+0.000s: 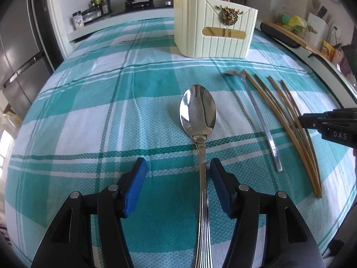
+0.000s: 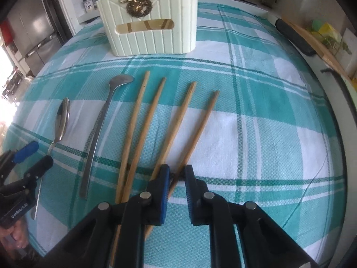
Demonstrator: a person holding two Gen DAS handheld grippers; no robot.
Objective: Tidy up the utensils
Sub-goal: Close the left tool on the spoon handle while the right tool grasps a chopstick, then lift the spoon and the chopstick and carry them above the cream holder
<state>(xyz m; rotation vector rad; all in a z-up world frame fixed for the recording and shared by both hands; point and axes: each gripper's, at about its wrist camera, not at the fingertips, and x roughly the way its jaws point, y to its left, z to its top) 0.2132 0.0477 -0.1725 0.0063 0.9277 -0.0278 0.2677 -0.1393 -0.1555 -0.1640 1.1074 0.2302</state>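
Spoon between the left tongs, a chopstick in the right

The big spoon lay lengthwise between the left tongs, bowl toward the holder; those tongs stood apart, the handle just beside one pad, seemingly ungripped. Right of the spoon, the right tongs were nearly together around the outermost chopstick, which pointed toward the holder. "DAS" showed on the right tool; the left one's lettering was too blurred to read.
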